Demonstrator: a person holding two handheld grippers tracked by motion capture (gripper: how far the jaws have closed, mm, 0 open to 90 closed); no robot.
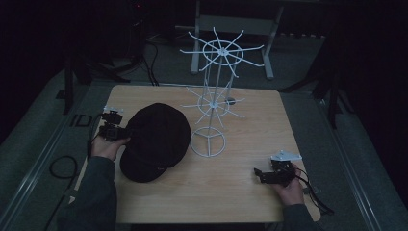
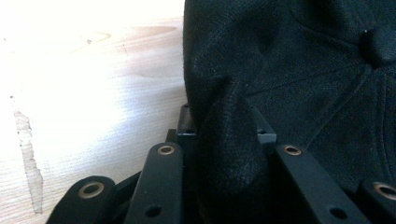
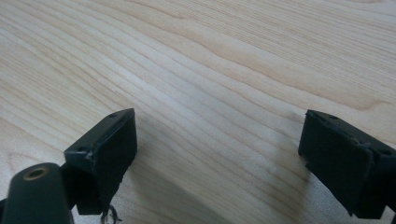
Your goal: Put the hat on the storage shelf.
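Observation:
A black cap (image 1: 155, 140) lies on the left half of the wooden table (image 1: 240, 187). My left gripper (image 1: 126, 133) is at the cap's left edge, and in the left gripper view a fold of the cap (image 2: 229, 140) is pinched between its jaws, so my left gripper (image 2: 226, 133) is shut on the fabric. A white wire hat stand (image 1: 215, 86) with two tiers of spokes rises just right of the cap. My right gripper (image 1: 260, 175) rests low over the table's front right, and in the right gripper view my right gripper (image 3: 219, 144) stands open over bare wood.
The stand's round wire base (image 1: 207, 141) sits close to the cap's right side. A cable (image 1: 315, 195) trails from the right gripper toward the table's front right corner. Dark floor and a metal frame (image 1: 231, 29) surround the table.

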